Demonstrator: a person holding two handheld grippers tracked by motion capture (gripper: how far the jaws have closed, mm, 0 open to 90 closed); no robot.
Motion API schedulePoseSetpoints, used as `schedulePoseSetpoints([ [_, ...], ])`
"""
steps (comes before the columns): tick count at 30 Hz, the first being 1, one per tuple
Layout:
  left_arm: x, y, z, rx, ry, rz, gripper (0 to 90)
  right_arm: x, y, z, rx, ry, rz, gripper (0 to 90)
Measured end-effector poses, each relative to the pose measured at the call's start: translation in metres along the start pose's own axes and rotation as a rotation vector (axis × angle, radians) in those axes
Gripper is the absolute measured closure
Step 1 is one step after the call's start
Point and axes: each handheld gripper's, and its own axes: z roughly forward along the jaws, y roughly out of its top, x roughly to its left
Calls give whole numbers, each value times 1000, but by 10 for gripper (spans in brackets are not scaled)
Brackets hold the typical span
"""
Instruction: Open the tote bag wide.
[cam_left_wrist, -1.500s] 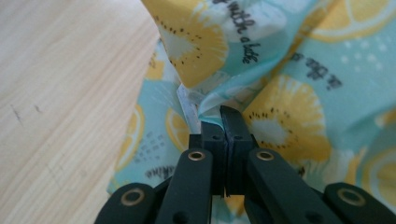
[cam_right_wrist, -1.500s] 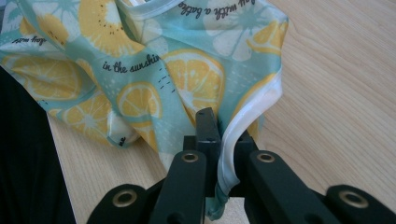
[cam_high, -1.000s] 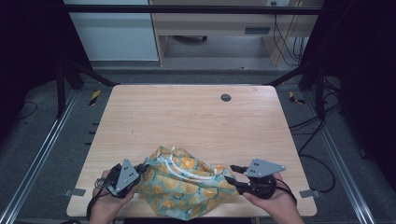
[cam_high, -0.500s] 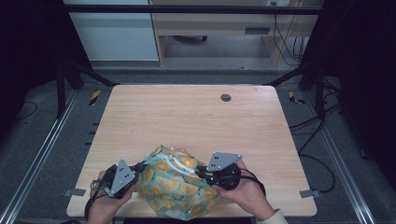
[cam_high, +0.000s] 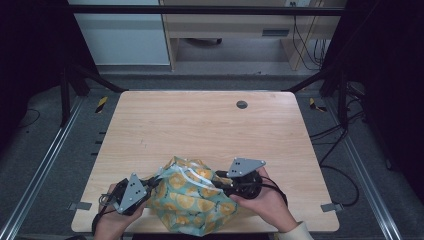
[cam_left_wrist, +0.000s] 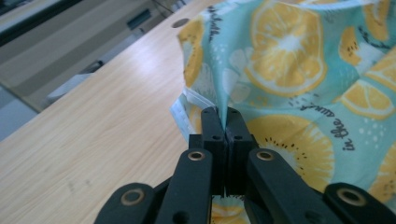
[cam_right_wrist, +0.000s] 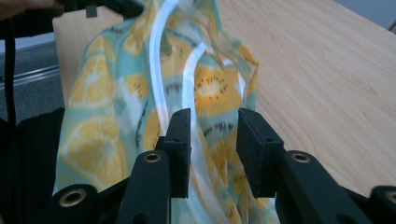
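The right gripper (cam_high: 221, 184) has swung in from the lower right of the high view over the past second and now sits against the right flank of the teal fabric bag printed with orange and kiwi slices (cam_high: 192, 199), which itself has bunched up taller than it lay a second ago. The bag rests at the bottom centre of the high view, on the near edge of the light wooden table (cam_high: 210, 130), its clear plastic handles (cam_high: 192, 176) looping across its top. The left gripper (cam_high: 151, 184), at the lower left of that view, has barely shifted; in the left gripper view its jaws are pressed together on a fold of the bag's edge (cam_left_wrist: 219, 100), pinning the cloth between them. In the right gripper view the right gripper (cam_right_wrist: 214, 133) stands with its jaws parted, cloth and a translucent handle strip (cam_right_wrist: 189, 79) lying in the gap but not yet pinched. By this evidence, one side of the bag is secured and the second grasp is only lined up; closing on the fabric or handle, and whatever opening or spreading of the bag follows, appears still to come.
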Motion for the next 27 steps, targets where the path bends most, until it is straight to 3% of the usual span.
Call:
schedulePoseSetpoints([
  [5,-8,2,4,21,-19,47,898,4,1,8,12,-1,-8,564],
  [7,-8,2,4,18,-19,47,898,5,-2,9,18,-2,-6,521],
  [11,-7,2,2,3,-20,35,896,5,-11,12,49,-24,0,508],
  [15,-7,1,2,12,-15,40,895,7,-17,14,72,-17,16,503],
  [18,-7,1,3,14,-18,41,893,10,-22,14,108,-21,6,594],
  [21,-7,1,2,7,-15,38,890,10,-24,12,126,-17,10,812],
  [22,-7,1,2,4,-15,38,891,10,-24,11,123,-15,9,847],
  [27,-5,2,-1,-13,-5,36,891,7,-16,1,88,-27,6,873],
])
